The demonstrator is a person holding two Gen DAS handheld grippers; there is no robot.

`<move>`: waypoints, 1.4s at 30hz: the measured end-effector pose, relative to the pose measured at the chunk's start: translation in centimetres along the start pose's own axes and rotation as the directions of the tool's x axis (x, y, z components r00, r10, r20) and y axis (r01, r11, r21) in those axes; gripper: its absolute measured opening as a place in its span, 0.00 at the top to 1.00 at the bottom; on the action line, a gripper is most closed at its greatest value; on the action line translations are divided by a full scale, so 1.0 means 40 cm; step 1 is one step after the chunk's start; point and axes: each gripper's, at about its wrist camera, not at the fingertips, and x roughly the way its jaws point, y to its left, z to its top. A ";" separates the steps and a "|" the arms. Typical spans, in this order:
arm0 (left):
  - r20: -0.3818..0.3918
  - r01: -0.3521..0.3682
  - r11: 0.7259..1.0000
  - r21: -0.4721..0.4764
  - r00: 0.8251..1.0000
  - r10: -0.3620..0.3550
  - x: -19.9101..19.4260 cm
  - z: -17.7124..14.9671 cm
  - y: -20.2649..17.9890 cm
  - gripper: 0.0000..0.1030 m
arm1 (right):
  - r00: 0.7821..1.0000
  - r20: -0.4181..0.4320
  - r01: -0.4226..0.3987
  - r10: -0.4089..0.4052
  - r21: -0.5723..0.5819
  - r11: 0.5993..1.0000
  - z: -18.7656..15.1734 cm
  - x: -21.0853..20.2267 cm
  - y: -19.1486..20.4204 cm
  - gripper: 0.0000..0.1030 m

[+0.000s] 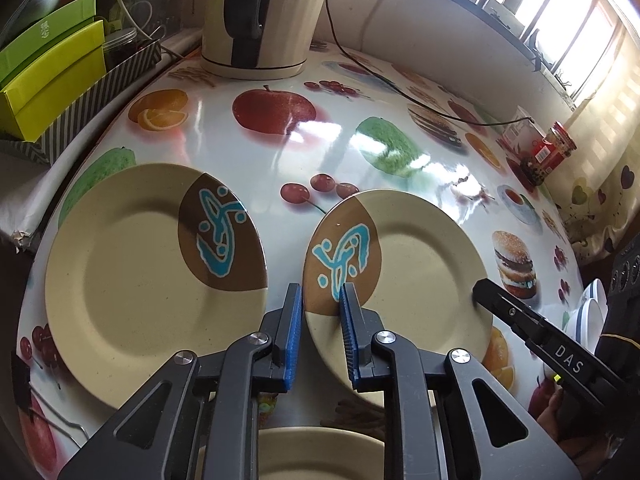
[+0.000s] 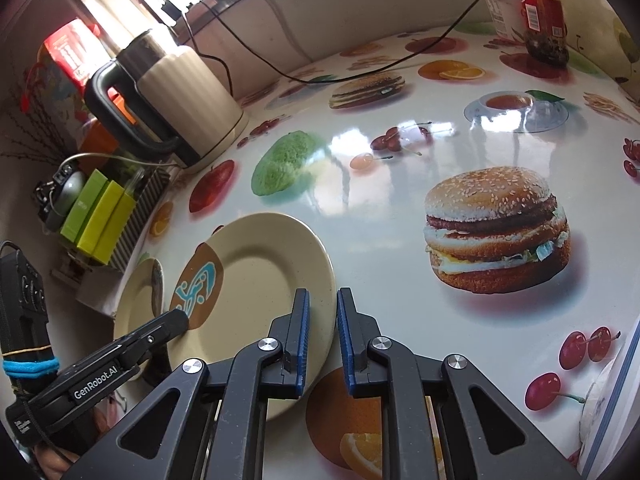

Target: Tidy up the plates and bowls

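Smaller beige plate (image 1: pixel 420 264) is sitting tilted on the table (image 1: pixel 340 140), its near rim lying between the left gripper (image 1: pixel 320 304) jaws, which are gripping it. Right gripper (image 2: pixel 322 312) jaws are pinching its opposite rim. Larger plate (image 1: pixel 140 264) is lying left of them.

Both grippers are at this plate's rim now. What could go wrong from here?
1. The held plate is pinched only at its thin rim by the right gripper. The left gripper straddles the opposite rim, its grip unclear, so the plate may slip or tilt.
2. The second plate lies close beside it, and a sideways swing could knock it.
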 end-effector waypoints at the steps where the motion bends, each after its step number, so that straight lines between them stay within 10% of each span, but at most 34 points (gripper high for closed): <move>1: -0.001 0.002 1.000 0.002 1.000 -0.002 0.000 0.000 0.000 0.81 | 1.000 0.000 0.000 0.000 0.001 1.000 0.000 -0.001 0.000 0.86; 42: 0.064 -0.014 0.999 -0.051 0.998 0.018 -0.179 -0.154 0.035 0.81 | 0.997 0.010 -0.072 0.073 -0.054 0.996 -0.119 -0.156 0.075 0.86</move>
